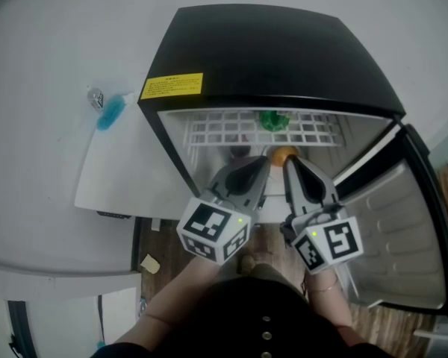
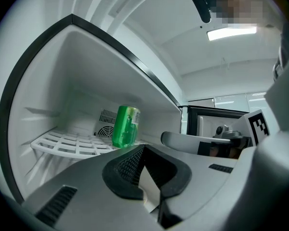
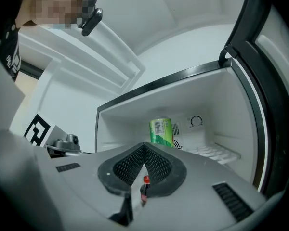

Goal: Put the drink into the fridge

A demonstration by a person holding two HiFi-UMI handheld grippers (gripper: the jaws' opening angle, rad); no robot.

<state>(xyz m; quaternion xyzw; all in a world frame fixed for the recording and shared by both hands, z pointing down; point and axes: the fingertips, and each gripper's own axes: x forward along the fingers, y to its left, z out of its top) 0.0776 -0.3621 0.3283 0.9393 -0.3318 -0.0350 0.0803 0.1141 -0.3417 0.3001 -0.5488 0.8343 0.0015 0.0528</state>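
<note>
**As your left gripper [image 1: 255, 162] and right gripper [image 1: 293, 162] face the open fridge [image 1: 269, 51], a green can [image 1: 275, 119] stands inside**

You hold them side by side, both pairs of jaws clenched on nothing. The can is upright on the wire shelf [image 2: 62, 143], ahead of both tips. A red-capped bottle [image 3: 144, 187] shows under the right tips, seemingly farther in.
</note>
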